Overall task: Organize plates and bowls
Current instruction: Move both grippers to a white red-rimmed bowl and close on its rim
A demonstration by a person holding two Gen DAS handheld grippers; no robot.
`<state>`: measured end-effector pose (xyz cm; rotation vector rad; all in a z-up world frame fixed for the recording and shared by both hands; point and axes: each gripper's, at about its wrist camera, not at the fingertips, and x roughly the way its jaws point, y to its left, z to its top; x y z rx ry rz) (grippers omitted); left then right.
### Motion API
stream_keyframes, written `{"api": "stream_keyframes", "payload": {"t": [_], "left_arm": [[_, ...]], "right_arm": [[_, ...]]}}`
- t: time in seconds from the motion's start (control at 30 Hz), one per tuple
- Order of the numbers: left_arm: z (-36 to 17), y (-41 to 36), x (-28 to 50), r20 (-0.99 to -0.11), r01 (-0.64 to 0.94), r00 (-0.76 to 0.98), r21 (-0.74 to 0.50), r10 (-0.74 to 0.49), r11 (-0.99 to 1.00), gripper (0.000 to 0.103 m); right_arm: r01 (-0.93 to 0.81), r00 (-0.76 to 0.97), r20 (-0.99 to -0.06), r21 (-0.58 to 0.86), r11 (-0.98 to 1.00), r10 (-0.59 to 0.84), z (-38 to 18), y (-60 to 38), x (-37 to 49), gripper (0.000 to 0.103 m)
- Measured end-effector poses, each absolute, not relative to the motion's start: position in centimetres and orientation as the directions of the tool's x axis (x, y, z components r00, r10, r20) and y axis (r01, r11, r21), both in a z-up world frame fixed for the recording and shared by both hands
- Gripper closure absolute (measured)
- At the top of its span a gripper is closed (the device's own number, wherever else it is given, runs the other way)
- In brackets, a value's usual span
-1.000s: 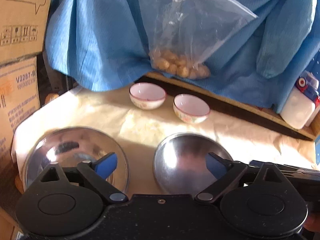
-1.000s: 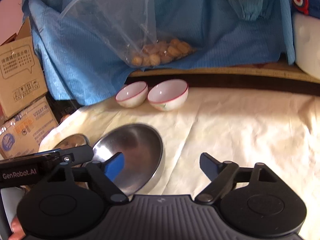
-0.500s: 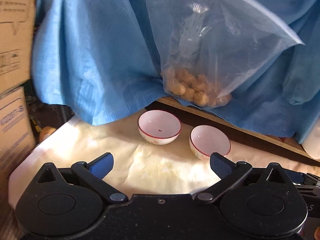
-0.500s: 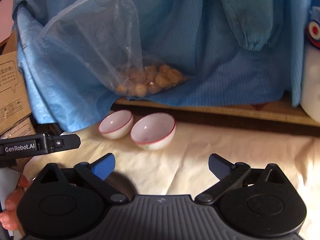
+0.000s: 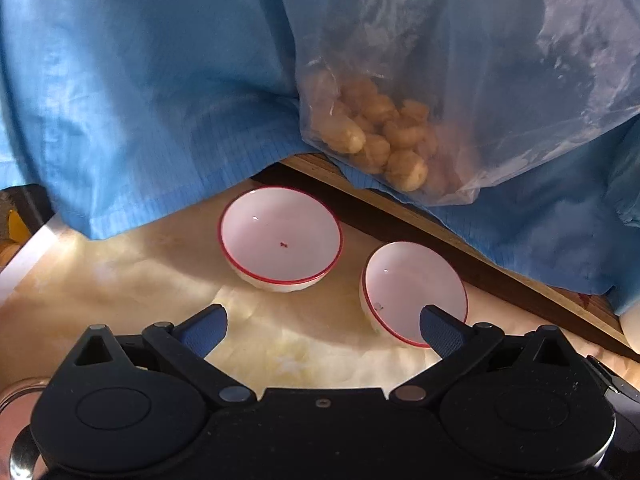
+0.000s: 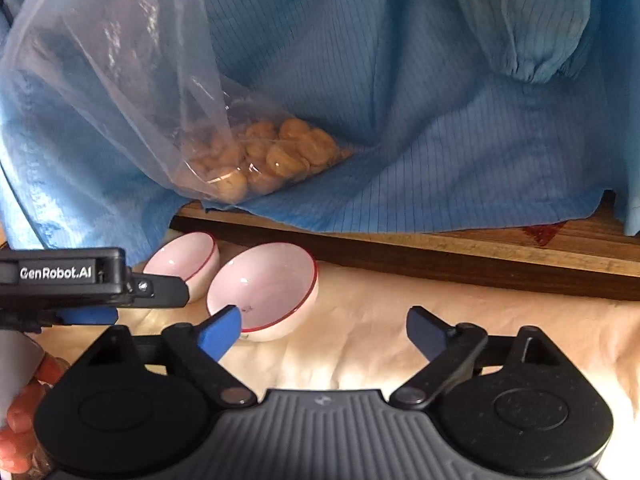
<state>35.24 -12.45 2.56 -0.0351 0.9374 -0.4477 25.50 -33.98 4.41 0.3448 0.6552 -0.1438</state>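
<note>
We hold both grippers wide and empty, the right gripper (image 6: 322, 326) closing, the left gripper (image 5: 322, 330) open, near two bowls (image 5: 280, 236) (image 5: 414, 292) side by side on the cloth (image 5: 120, 280).

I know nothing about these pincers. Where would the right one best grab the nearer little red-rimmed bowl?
Probably at the rim of the nearer bowl, one finger inside and one outside the thin wall. It sits upright and open, so its near edge is easiest to come at from above. The right gripper is empty, its jaws closing.

Two bowls (image 5: 281, 236) (image 5: 414, 290) side by side on the cloth-covered table (image 5: 120, 280), a bag (image 5: 440, 92) behind them
</note>
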Motion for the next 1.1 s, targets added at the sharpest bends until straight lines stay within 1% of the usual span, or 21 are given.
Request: {"api": "stream_keyframes", "payload": {"t": [0.1, 0.17, 0.2, 0.27, 0.4, 0.47, 0.6, 0.7, 0.73, 0.77, 0.8, 0.83, 0.87, 0.9, 0.97, 1.0, 1.07, 1.1], "left_arm": [[2.3, -12.6, 35.7, -0.769, 0.340, 0.498, -0.250, -0.399, 0.906, 0.002], [2.2, -12.7, 35.9, -0.766, 0.340, 0.488, -0.274, -0.418, 0.900, 0.004], [2.2, -12.8, 35.9, -0.766, 0.340, 0.487, -0.277, -0.420, 0.899, 0.005], [2.2, -13.1, 36.0, -0.763, 0.347, 0.488, -0.275, -0.423, 0.897, 0.006], [2.0, -13.4, 36.3, -0.770, 0.340, 0.489, -0.265, -0.411, 0.902, 0.008], [1.7, -13.5, 36.7, -0.777, 0.332, 0.479, -0.270, -0.408, 0.904, 0.012], [1.3, -13.7, 37.1, -0.784, 0.318, 0.472, -0.276, -0.404, 0.907, 0.019], [1.0, -13.8, 37.2, -0.786, 0.319, 0.460, -0.286, -0.412, 0.903, 0.028], [0.9, -13.9, 37.2, -0.787, 0.321, 0.455, -0.292, -0.418, 0.901, 0.034], [0.8, -13.9, 37.3, -0.788, 0.324, 0.448, -0.297, -0.422, 0.898, 0.043], [0.7, -13.9, 37.4, -0.789, 0.325, 0.440, -0.304, -0.428, 0.895, 0.048], [0.5, -13.9, 37.4, -0.791, 0.325, 0.433, -0.311, -0.433, 0.893, 0.055], [0.4, -13.8, 37.5, -0.789, 0.328, 0.425, -0.324, -0.444, 0.888, 0.057], [0.3, -13.7, 37.5, -0.785, 0.327, 0.422, -0.334, -0.453, 0.884, 0.059], [0.2, -13.7, 37.5, -0.779, 0.333, 0.416, -0.349, -0.469, 0.876, 0.066], [0.2, -13.6, 37.4, -0.777, 0.338, 0.414, -0.353, -0.475, 0.872, 0.068], [0.2, -13.7, 37.4, -0.775, 0.354, 0.407, -0.355, -0.484, 0.865, 0.079], [0.2, -13.7, 37.3, -0.775, 0.362, 0.403, -0.353, -0.486, 0.863, 0.081]], "right_arm": [[0.239, 0.788, -0.615, 0.280, 0.930, -0.017, 3.9, -34.2, 25.8, 0.016], [0.241, 0.793, -0.609, 0.293, 0.925, -0.014, 3.7, -34.3, 25.9, 0.022], [0.244, 0.794, -0.608, 0.295, 0.924, -0.015, 3.6, -34.3, 26.0, 0.023], [0.239, 0.799, -0.601, 0.310, 0.920, -0.005, 3.4, -34.4, 26.1, 0.028], [0.232, 0.794, -0.607, 0.321, 0.918, 0.012, 3.0, -34.4, 26.6, 0.032], [0.227, 0.795, -0.606, 0.324, 0.918, 0.017, 3.0, -34.3, 26.7, 0.037], [0.220, 0.796, -0.605, 0.317, 0.923, 0.018, 3.0, -34.0, 27.1, 0.043], [0.209, 0.795, -0.606, 0.320, 0.924, 0.030, 2.9, -33.8, 27.5, 0.049], [0.204, 0.795, -0.605, 0.323, 0.924, 0.036, 2.8, -33.7, 27.6, 0.053], [0.198, 0.796, -0.604, 0.327, 0.924, 0.044, 2.8, -33.7, 27.7, 0.058], [0.194, 0.796, -0.603, 0.330, 0.924, 0.048, 2.8, -33.7, 27.8, 0.060], [0.190, 0.797, -0.602, 0.330, 0.925, 0.051, 2.8, -33.6, 27.9, 0.063], [0.185, 0.797, -0.602, 0.328, 0.926, 0.054, 2.8, -33.5, 28.0, 0.066], [0.181, 0.795, -0.603, 0.327, 0.928, 0.057, 2.8, -33.5, 28.1, 0.067], [0.174, 0.793, -0.606, 0.325, 0.930, 0.063, 2.7, -33.3, 28.3, 0.068], [0.170, 0.791, -0.608, 0.324, 0.931, 0.067, 2.6, -33.2, 28.4, 0.068], [0.171, 0.784, -0.617, 0.321, 0.932, 0.068, 2.4, -33.2, 28.7, 0.068], [0.174, 0.780, -0.623, 0.315, 0.933, 0.065, 2.3, -33.1, 28.8, 0.068]]}}
